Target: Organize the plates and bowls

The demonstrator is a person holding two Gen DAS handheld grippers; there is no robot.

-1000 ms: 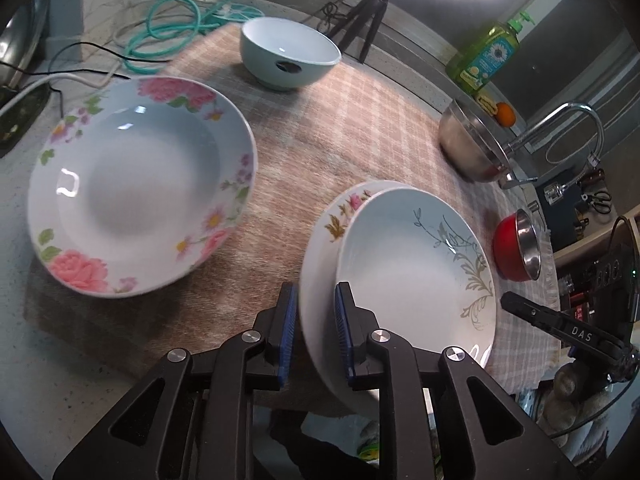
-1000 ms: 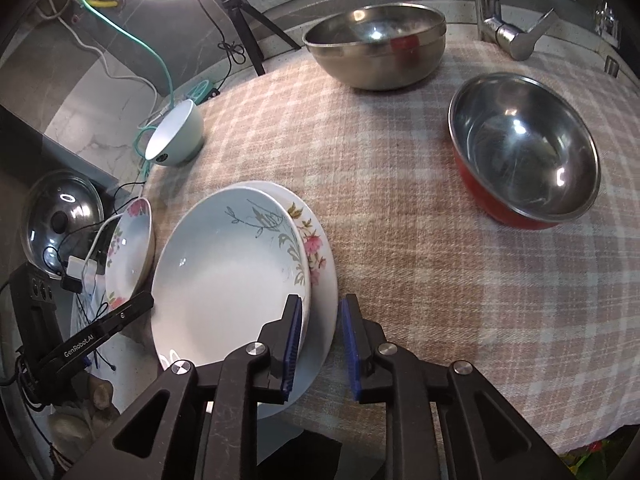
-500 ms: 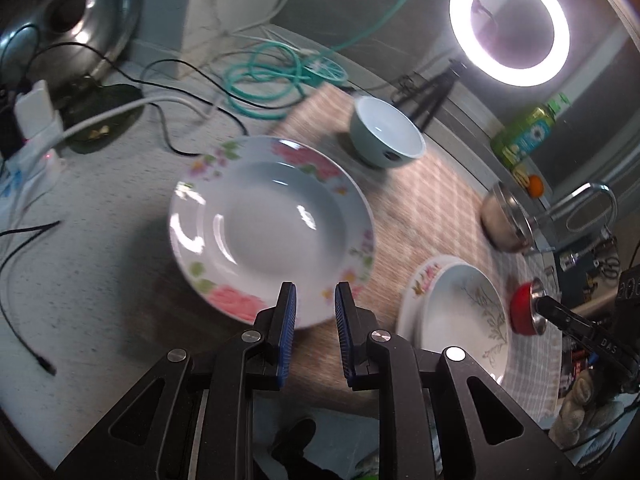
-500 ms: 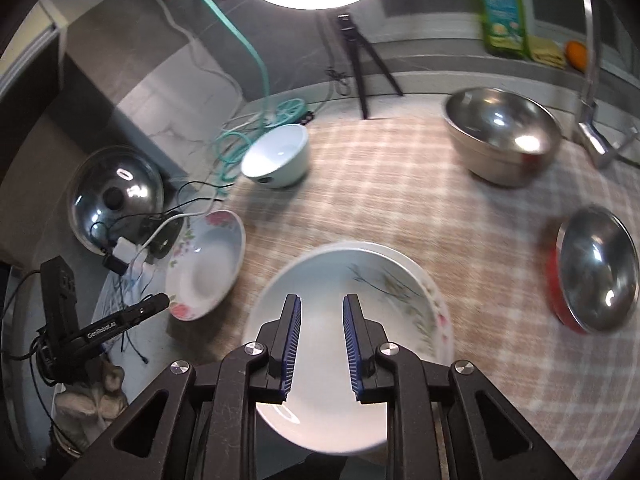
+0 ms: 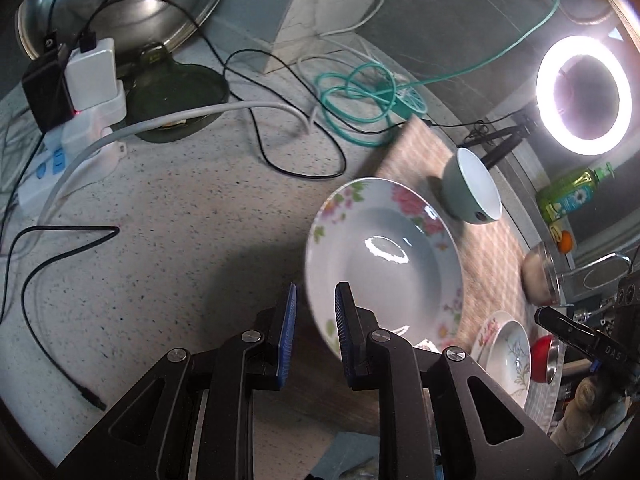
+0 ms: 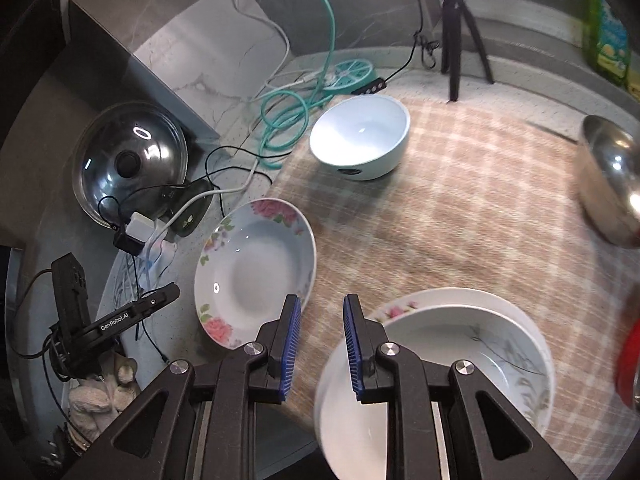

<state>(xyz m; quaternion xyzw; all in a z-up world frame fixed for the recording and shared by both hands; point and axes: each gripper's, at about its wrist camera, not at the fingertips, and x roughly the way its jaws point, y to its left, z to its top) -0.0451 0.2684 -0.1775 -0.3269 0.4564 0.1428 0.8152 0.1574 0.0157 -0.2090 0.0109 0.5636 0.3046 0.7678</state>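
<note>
A deep plate with pink roses (image 5: 384, 260) lies at the left edge of the checked cloth; it also shows in the right wrist view (image 6: 256, 272). My left gripper (image 5: 316, 312) is open, its jaws astride that plate's near-left rim. A white plate with a grey leaf pattern (image 6: 460, 364) sits on a flowered plate (image 6: 400, 308); the stack also shows in the left wrist view (image 5: 508, 360). My right gripper (image 6: 320, 324) is open and empty, between the rose plate and the stack. A pale green bowl (image 6: 360, 136) stands at the back.
A steel bowl (image 6: 612, 184) and a red bowl (image 6: 628, 360) are at the right. A pot lid (image 6: 132, 156), power strip (image 5: 80, 92), cables and a green hose (image 5: 360, 96) lie on the speckled counter (image 5: 180, 220). A ring light (image 5: 584, 96) on a tripod (image 6: 460, 28) stands behind.
Both grippers have swung left. The left gripper has moved from the stacked plates to the rose plate's rim. The right gripper has left the stack and opened wider.
</note>
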